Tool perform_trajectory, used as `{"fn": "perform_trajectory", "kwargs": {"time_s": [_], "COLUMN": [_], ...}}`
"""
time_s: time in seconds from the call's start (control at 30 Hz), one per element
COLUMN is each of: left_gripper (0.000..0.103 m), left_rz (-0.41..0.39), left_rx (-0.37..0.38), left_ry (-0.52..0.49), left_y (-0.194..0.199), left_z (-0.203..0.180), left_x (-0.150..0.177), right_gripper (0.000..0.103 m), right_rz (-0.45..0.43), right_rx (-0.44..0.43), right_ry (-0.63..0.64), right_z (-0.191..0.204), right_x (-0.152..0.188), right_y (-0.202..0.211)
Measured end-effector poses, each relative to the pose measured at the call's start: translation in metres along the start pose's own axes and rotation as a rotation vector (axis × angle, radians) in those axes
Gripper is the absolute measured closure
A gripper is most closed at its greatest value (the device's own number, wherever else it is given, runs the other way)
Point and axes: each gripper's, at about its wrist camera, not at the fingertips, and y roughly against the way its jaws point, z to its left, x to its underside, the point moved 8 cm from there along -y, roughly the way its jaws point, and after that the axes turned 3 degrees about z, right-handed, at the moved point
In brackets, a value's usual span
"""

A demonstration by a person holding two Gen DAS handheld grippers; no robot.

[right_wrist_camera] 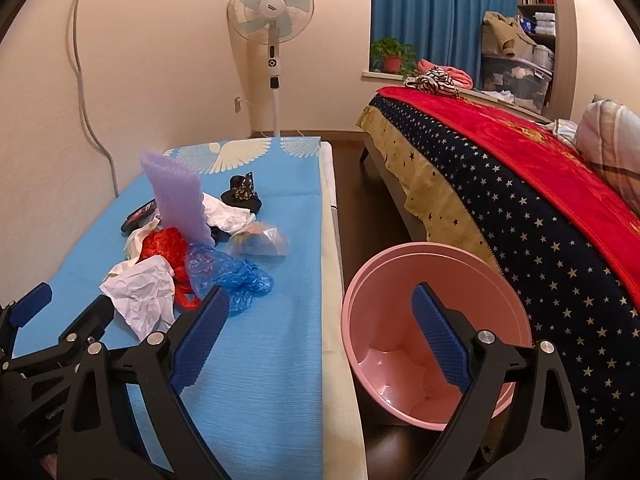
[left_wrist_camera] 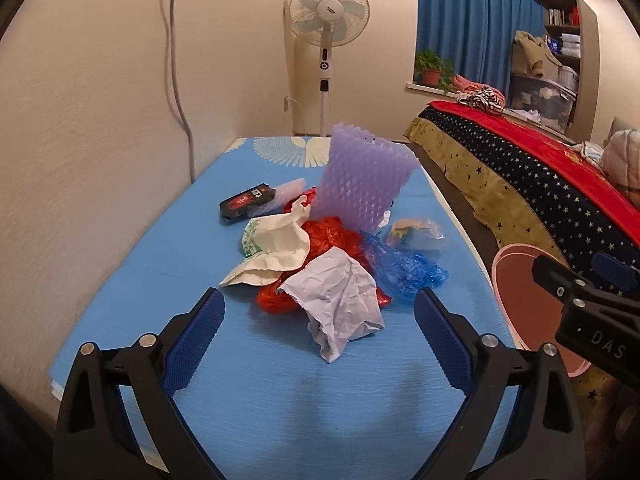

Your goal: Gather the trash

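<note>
A heap of trash lies on the blue mat [left_wrist_camera: 120, 280]: crumpled white paper [left_wrist_camera: 340, 300], a red plastic bag [left_wrist_camera: 332, 236], a blue plastic bag [left_wrist_camera: 404, 268], a cream paper bag [left_wrist_camera: 276, 248], an upright purple bubble sheet [left_wrist_camera: 364, 176], a black packet [left_wrist_camera: 248, 202] and a clear bag [left_wrist_camera: 416, 232]. My left gripper [left_wrist_camera: 320, 312] is open, its fingers either side of the white paper, just short of it. My right gripper [right_wrist_camera: 320, 308] is open and empty, over the gap between the mat [right_wrist_camera: 260, 340] and the empty pink bin [right_wrist_camera: 400, 264]. The paper [right_wrist_camera: 140, 292] lies to its left.
The pink bin stands on the dark floor between the mat's table and a bed [right_wrist_camera: 520, 200] with a starred cover and red blanket. A standing fan [left_wrist_camera: 326, 20] is at the far end by the wall. A black patterned scrap [right_wrist_camera: 242, 192] lies behind the heap.
</note>
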Motion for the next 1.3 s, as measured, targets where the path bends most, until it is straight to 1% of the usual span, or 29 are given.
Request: {"fn": "perform_trajectory", "kwargs": {"time_s": [0.1, 0.13, 0.3, 0.37, 0.43, 0.57, 0.63, 0.7, 0.83, 0.93, 1.13, 1.3], "left_gripper": [0.01, 0.008, 0.008, 0.008, 0.008, 0.008, 0.008, 0.008, 0.008, 0.008, 0.008, 0.014], "left_rz": [0.016, 0.024, 0.069, 0.078, 0.066, 0.022, 0.025, 0.033, 0.031, 0.029, 0.02, 0.017], "left_rx": [0.012, 0.018, 0.053, 0.042, 0.008, 0.015, 0.021, 0.011, 0.022, 0.013, 0.02, 0.03], "left_ry": [0.003, 0.008, 0.067, 0.071, 0.049, 0.025, 0.009, -0.003, 0.023, 0.024, 0.022, 0.027], "left_y": [-0.002, -0.003, -0.008, -0.008, -0.007, 0.002, 0.002, 0.0, 0.0, 0.0, 0.001, 0.002], "left_z": [-0.001, -0.001, 0.001, -0.001, -0.002, -0.002, -0.004, -0.005, -0.001, 0.001, 0.001, 0.001], "left_x": [0.003, 0.004, 0.006, 0.006, 0.006, 0.004, 0.004, 0.005, 0.006, 0.006, 0.005, 0.005], "right_gripper": [0.012, 0.012, 0.012, 0.012, 0.012, 0.012, 0.012, 0.012, 0.015, 0.016, 0.017, 0.027], "right_rz": [0.0, 0.0, -0.003, -0.008, -0.013, -0.019, -0.018, -0.023, -0.026, -0.028, -0.038, -0.029], "right_rx": [0.001, 0.0, 0.003, 0.003, 0.003, -0.001, -0.004, -0.005, -0.005, -0.003, -0.004, -0.015], "right_ry": [-0.001, 0.0, -0.009, -0.01, -0.006, 0.002, 0.004, 0.009, 0.012, 0.013, 0.01, -0.009], "right_z": [-0.001, -0.001, -0.004, -0.005, -0.004, -0.003, -0.001, -0.001, 0.0, 0.0, 0.0, -0.001], "right_x": [0.0, 0.0, 0.001, 0.0, -0.001, -0.002, -0.002, -0.003, -0.003, -0.003, -0.004, -0.004], "right_y": [0.0, 0.0, 0.002, 0.003, 0.003, 0.005, 0.005, 0.006, 0.007, 0.007, 0.009, 0.007]}}
